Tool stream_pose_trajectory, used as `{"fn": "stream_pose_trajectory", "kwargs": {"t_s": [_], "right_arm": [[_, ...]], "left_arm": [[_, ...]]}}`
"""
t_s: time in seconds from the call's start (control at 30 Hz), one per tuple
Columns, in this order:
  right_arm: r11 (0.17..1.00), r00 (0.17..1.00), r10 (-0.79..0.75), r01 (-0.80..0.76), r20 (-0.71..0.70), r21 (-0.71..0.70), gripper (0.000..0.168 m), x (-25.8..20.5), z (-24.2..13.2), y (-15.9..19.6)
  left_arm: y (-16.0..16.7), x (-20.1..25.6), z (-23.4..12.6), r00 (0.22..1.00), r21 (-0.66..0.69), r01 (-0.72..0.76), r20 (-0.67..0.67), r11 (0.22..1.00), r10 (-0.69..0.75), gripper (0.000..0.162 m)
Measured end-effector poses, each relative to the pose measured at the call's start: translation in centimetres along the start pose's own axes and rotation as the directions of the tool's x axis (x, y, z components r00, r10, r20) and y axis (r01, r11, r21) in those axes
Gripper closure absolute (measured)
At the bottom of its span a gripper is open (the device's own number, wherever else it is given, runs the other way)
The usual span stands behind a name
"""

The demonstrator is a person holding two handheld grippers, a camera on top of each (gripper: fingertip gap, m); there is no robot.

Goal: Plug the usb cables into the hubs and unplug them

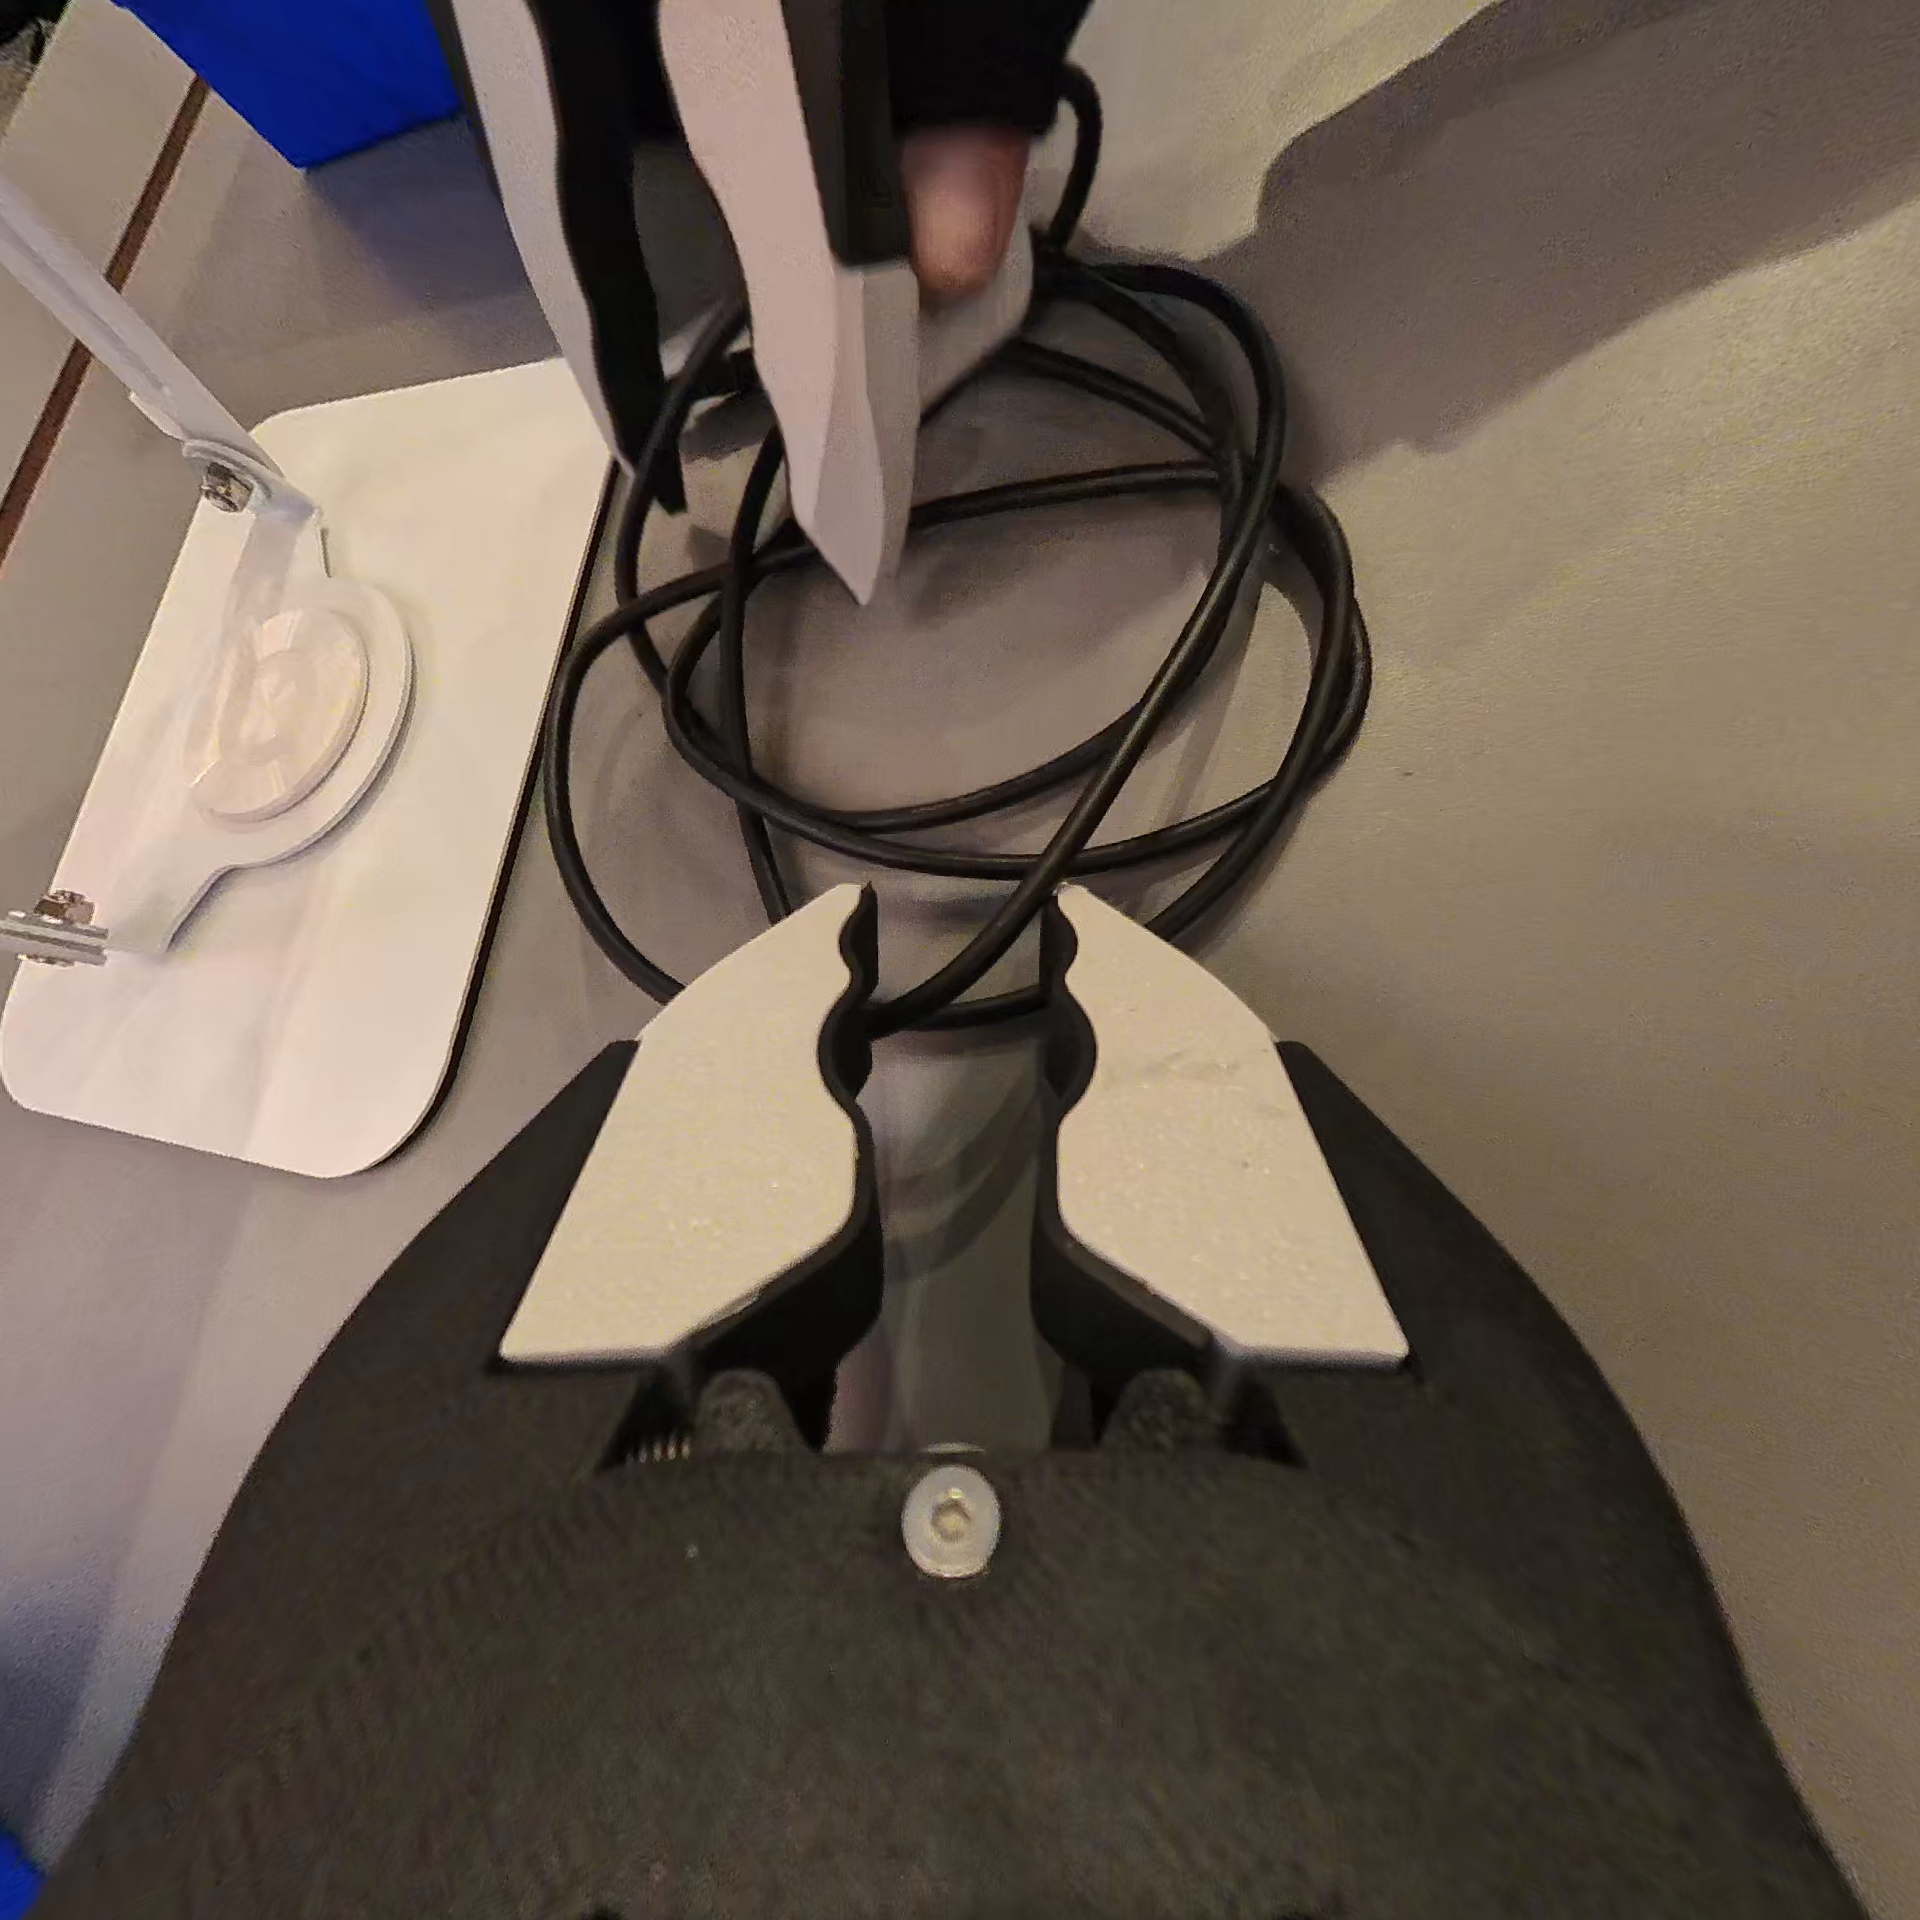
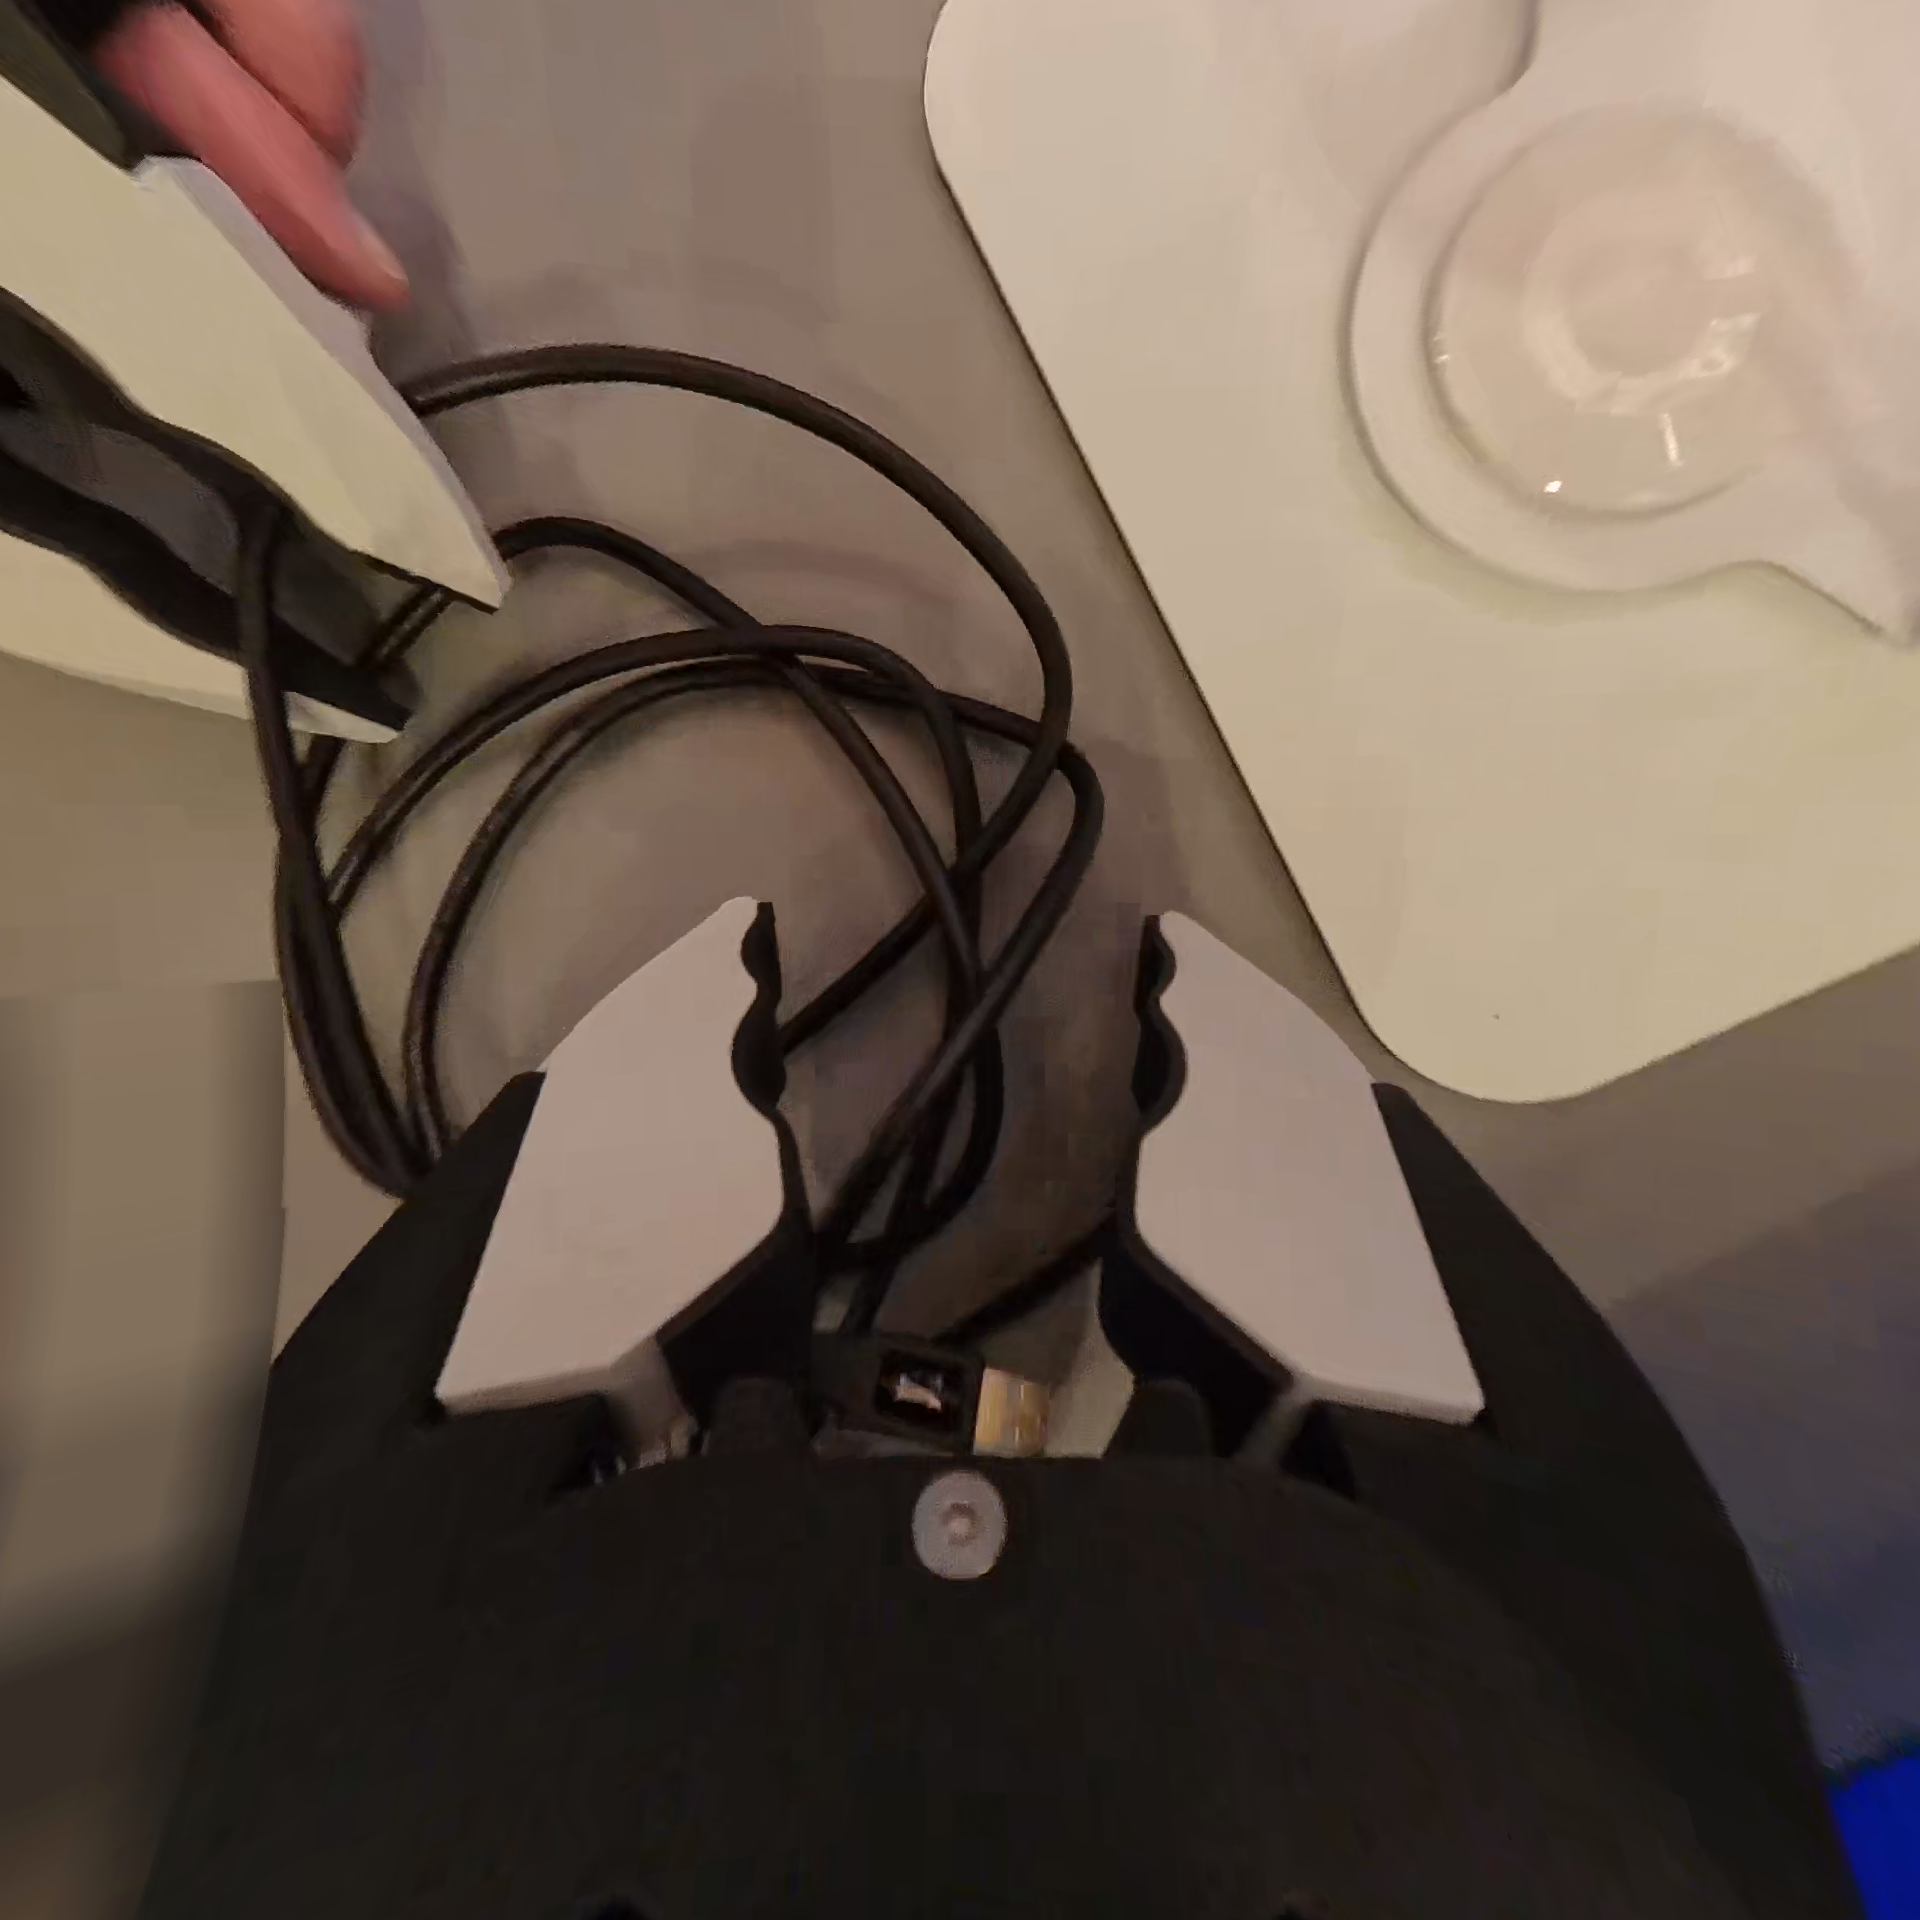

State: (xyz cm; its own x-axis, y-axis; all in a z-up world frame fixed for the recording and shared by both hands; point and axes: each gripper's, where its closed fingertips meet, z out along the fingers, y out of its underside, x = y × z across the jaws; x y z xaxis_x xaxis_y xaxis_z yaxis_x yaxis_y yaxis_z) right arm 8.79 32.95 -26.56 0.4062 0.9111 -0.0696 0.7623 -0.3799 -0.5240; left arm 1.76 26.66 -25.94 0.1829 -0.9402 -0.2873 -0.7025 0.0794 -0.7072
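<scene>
L gripper (image 1: 961, 914) jaws narrow over black cable (image 1: 1039, 790); R gripper (image 2: 956, 920) jaws wide.

No legible text, labels, brands, numbers or signs in either view. Faint embossed relief on the round clear disc (image 1: 278, 717) of the white base plate (image 1: 312, 935), too indistinct to read.

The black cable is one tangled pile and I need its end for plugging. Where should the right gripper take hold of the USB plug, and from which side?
Grip the USB plug by its black moulded body, not the metal tip, which must stay free. It lies flat on the table, crosswise between the right gripper's open fingers, deep near their base. Likely best to back off, then come down from above, closing across the body's long sides.
</scene>
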Motion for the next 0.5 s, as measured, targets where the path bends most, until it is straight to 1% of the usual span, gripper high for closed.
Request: {"fn": "stream_pose_trajectory", "kwargs": {"t_s": [0.03, 0.1, 0.13, 0.17, 0.27, 0.37, 0.43, 0.5], "right_arm": [[1.0, 0.999, -0.016, 0.016, -0.028, 0.007, 0.106, 0.1, 0.4, -0.2], [1.0, 0.999, -0.025, 0.025, -0.048, 0.001, 0.113, 0.0, 0.8, -0.6], [1.0, 0.999, -0.027, 0.026, -0.044, -0.015, 0.12, 0.0, 0.8, -0.7], [0.999, 0.998, -0.034, 0.033, -0.046, -0.018, 0.131, 0.1, 0.9, -0.9], [0.998, 0.997, -0.063, 0.064, -0.037, 0.02, 0.156, -0.3, 1.1, -1.2], [0.993, 0.991, -0.116, 0.118, -0.073, 0.027, 0.162, -0.5, 1.0, -0.9], [0.991, 0.989, -0.122, 0.126, -0.089, 0.039, 0.162, -0.5, 0.7, -0.8], [0.989, 0.989, -0.113, 0.121, -0.096, 0.084, 0.162, -0.5, -0.2, -1.0]], "left_arm": [[0.0, 0.0, 0.0, 1.0, 0.0, 0.001, -0.002, 1.0, -0.001, 0.133], [0.0, 0.0, 0.0, 1.0, -0.002, 0.004, -0.006, 1.0, -0.004, 0.134], [0.0, 0.1, 0.1, 1.0, -0.003, 0.006, -0.011, 1.0, -0.006, 0.135], [0.0, 0.1, 0.1, 1.0, -0.004, 0.007, -0.013, 1.0, -0.007, 0.135], [-0.1, 0.2, 0.1, 1.0, 0.0, 0.001, -0.012, 1.0, -0.001, 0.134], [-0.1, 0.3, 0.0, 1.0, 0.006, 0.001, -0.013, 1.0, -0.001, 0.133], [-0.4, 0.0, -0.4, 1.0, 0.028, 0.004, 0.0, 1.0, -0.004, 0.132], [-1.0, -0.7, -1.1, 0.999, 0.074, 0.019, 0.029, 0.997, -0.021, 0.131]]}}
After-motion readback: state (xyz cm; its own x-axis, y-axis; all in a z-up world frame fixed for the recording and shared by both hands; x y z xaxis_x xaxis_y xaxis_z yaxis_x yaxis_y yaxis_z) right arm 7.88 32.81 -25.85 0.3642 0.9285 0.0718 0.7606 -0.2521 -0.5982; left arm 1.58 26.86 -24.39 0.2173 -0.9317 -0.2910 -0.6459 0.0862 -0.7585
